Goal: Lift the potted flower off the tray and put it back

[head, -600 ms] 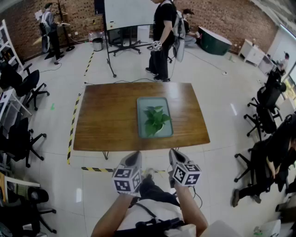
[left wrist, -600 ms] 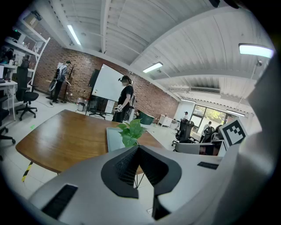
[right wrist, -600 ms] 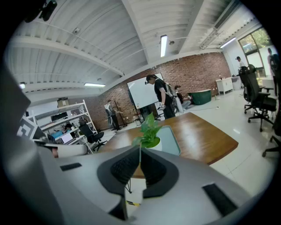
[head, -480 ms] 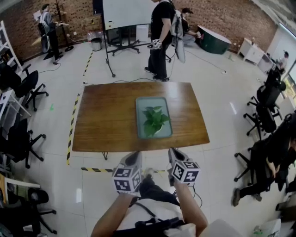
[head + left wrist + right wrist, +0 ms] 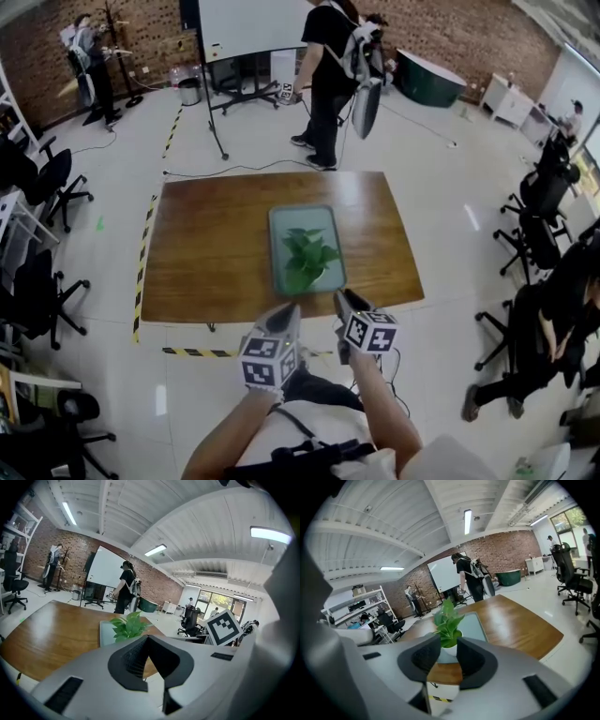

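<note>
A green leafy potted flower (image 5: 305, 255) in a small white pot stands on a pale glass tray (image 5: 281, 225) in the middle of a brown wooden table (image 5: 206, 244). Both grippers hover side by side over the floor just short of the table's near edge, apart from the plant. My left gripper (image 5: 287, 315) has its tips meeting, nothing between them; in the left gripper view (image 5: 148, 639) the flower (image 5: 130, 624) lies ahead. My right gripper (image 5: 342, 300) stands open and empty. In the right gripper view (image 5: 448, 656), the white pot (image 5: 449, 649) shows through the gap.
A person with a backpack (image 5: 328, 75) stands just beyond the table's far edge, in front of a whiteboard on wheels (image 5: 248, 23). Office chairs (image 5: 37, 178) line the left, more chairs and a seated person (image 5: 553, 328) the right. Yellow-black tape (image 5: 142, 272) marks the floor.
Both grippers have moved forward, closer to the table's near edge. The standing person behind the table has shifted slightly.
</note>
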### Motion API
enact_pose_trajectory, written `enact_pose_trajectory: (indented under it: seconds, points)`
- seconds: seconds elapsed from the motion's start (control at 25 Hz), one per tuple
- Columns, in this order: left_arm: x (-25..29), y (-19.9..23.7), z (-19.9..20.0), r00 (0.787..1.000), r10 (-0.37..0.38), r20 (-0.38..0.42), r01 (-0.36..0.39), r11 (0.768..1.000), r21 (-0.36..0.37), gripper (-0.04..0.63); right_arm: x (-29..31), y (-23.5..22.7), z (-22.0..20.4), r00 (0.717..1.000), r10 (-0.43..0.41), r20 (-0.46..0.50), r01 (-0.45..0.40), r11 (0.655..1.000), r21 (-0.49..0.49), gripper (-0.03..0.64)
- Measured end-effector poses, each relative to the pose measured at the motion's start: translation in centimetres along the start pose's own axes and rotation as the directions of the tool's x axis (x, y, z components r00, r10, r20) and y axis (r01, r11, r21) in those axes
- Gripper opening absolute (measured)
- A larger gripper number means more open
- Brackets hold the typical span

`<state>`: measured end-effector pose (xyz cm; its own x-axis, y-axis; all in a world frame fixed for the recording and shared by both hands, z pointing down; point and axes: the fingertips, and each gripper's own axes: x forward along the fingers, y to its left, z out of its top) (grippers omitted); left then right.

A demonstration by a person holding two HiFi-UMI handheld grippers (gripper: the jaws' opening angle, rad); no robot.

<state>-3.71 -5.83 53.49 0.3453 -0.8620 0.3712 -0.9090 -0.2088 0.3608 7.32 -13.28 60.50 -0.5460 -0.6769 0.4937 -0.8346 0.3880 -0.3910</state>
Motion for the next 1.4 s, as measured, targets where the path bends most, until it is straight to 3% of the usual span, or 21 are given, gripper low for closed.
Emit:
enact_pose_trajectory:
  seconds: [0.16, 0.76, 0.96, 1.4]
  points:
    - [2.1, 0.0, 0.5, 1.000, -0.022, -0.013, 0.022, 1.000, 0.004, -0.004, 2.9, -0.3, 0.5, 1.000, 0.007, -0.021, -0.007, 1.000, 0.003, 0.172]
    - [6.7, 1.0, 0.6, 0.996, -0.033, -0.077, 0.035, 0.999, 0.026, -0.004, 11.4, -2.6, -0.3, 0.996, -0.033, -0.085, 0.034, 0.999, 0.015, 0.172]
    - [7.7, 1.9, 0.7, 0.996, -0.030, -0.087, 0.032, 0.999, 0.019, -0.004, 13.2, -2.7, -0.7, 0.994, -0.035, -0.100, 0.037, 0.999, 0.020, 0.132]
    - [7.9, 2.9, 1.1, 0.995, -0.026, -0.094, 0.026, 1.000, 0.000, -0.005, 15.2, -3.7, -0.7, 0.992, -0.069, -0.104, 0.072, 0.997, 0.030, 0.121]
